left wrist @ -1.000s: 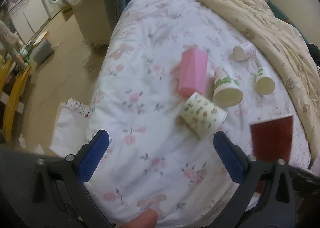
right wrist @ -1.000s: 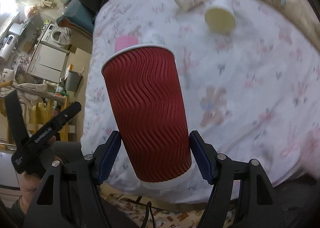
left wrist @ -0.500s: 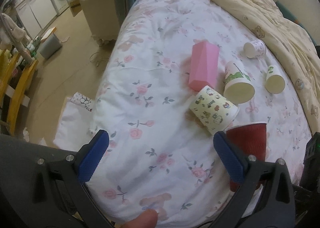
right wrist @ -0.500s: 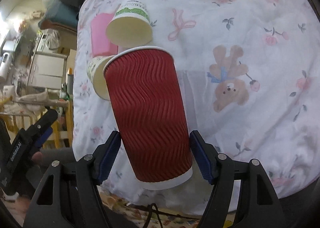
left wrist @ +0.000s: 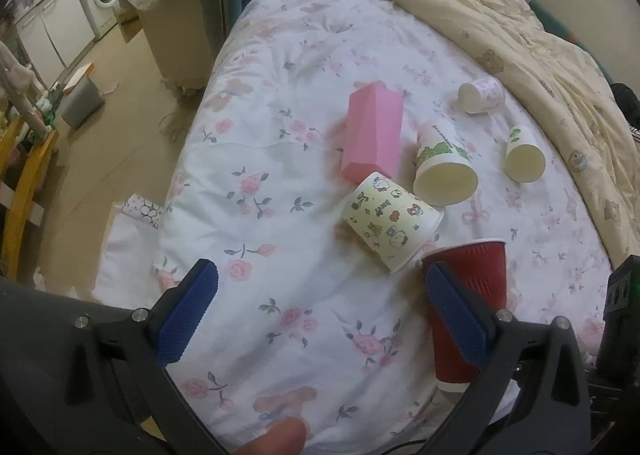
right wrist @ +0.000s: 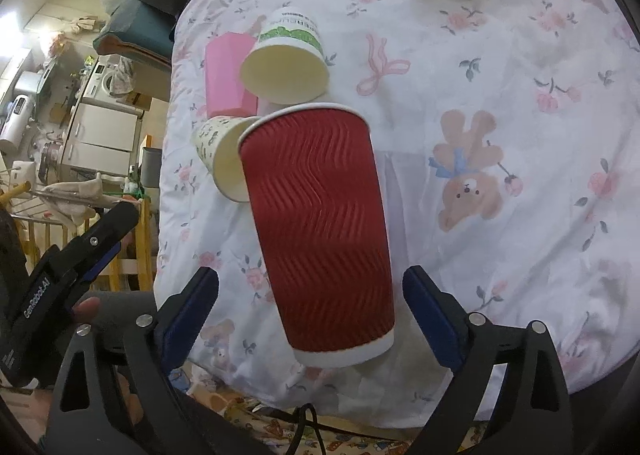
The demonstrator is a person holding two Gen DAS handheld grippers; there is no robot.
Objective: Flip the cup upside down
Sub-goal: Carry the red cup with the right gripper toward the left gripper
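A red ribbed paper cup (right wrist: pixel 320 231) stands between the pads of my right gripper (right wrist: pixel 310 313). Its wide white rim points away from the camera and its narrow base is nearest me. The jaws have spread and there is a gap on both sides of the cup, so the gripper is open. In the left wrist view the red cup (left wrist: pixel 472 295) stands on the flowered bedspread (left wrist: pixel 280 183), wide rim up, behind my right finger. My left gripper (left wrist: pixel 320 311) is open and empty over the bed's near edge.
Several paper cups lie on their sides: a cartoon-print cup (left wrist: pixel 390 221), a green-print cup (left wrist: pixel 442 165), a cream cup (left wrist: pixel 522 155) and a small pink-print cup (left wrist: pixel 480 95). A pink box (left wrist: pixel 372 135) lies beside them. A beige duvet (left wrist: pixel 520 35) is heaped at right.
The right gripper lowered the red cup toward the bed, then its jaws opened off the cup. The left gripper shifted slightly and stayed open.
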